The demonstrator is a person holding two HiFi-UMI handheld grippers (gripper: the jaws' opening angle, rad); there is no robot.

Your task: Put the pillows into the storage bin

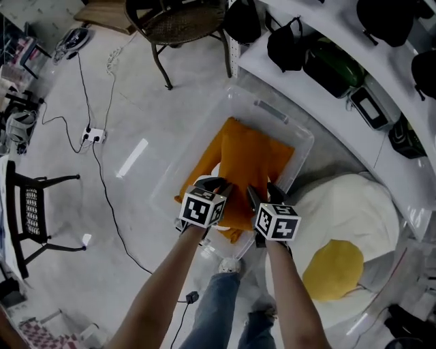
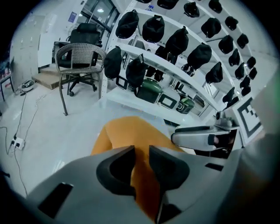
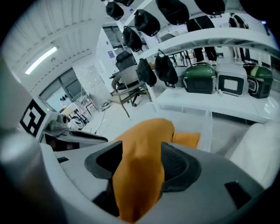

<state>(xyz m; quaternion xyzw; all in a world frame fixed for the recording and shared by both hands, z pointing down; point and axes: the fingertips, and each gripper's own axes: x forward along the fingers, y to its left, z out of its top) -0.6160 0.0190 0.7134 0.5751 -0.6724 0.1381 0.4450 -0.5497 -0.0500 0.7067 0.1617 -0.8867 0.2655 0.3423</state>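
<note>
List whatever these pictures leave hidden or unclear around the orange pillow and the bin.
- Head view: the near edge of the orange pillow, hidden under the left tool and the right tool.
- Head view: the floor of the storage bin, covered by the pillow; whether one pillow or two lie inside is unclear.
- Both gripper views: where the pinched fabric ends, hidden behind each tool's own body.
- Head view: the black bags, cut off by the top edge.
</note>
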